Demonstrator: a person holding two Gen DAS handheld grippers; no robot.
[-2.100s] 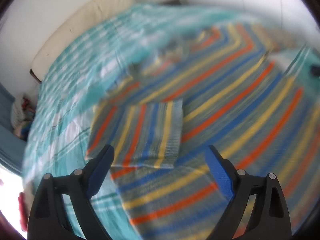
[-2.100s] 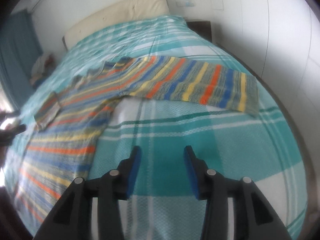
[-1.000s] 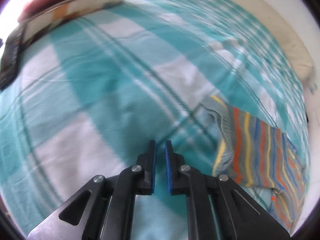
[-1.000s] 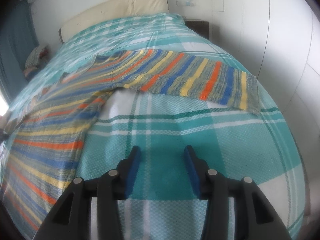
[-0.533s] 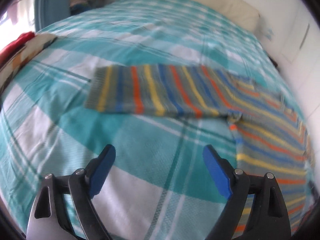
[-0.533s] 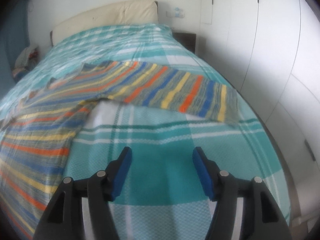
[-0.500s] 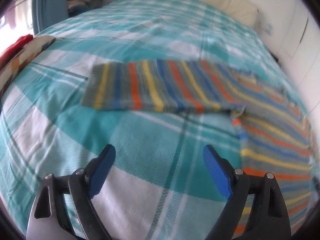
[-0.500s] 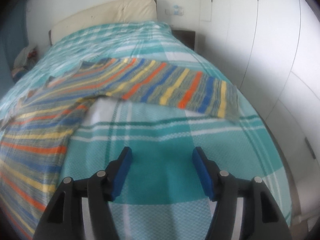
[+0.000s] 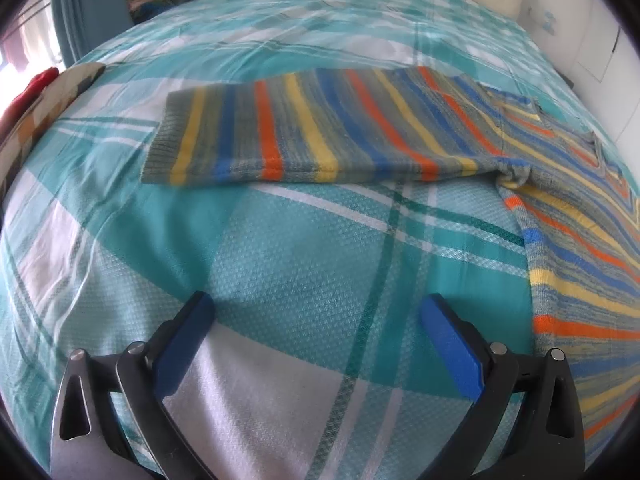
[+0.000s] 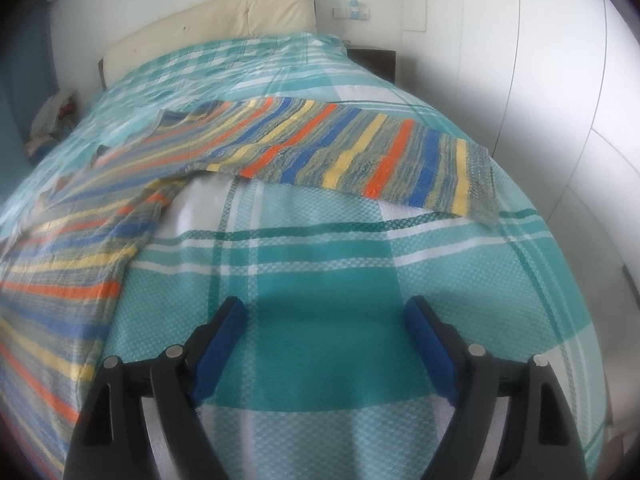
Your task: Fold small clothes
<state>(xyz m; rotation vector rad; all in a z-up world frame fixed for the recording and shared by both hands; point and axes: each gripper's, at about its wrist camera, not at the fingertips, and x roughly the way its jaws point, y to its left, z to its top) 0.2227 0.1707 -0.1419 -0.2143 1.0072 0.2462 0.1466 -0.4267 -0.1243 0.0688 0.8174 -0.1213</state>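
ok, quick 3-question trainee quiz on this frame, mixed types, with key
1. True or false: the left gripper grips the striped sweater.
2. The right gripper is: A) shut on the sleeve B) open above the plaid bedspread C) out of view.
3. Fill in: both sweater sleeves lie spread ___ on the bed.

Key: 1 false, open and empty; 2 B; 3 flat.

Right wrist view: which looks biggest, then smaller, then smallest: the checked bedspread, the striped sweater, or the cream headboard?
1. Checked bedspread
2. Striped sweater
3. Cream headboard, though it is farthest from the camera, so it may only look smallest.
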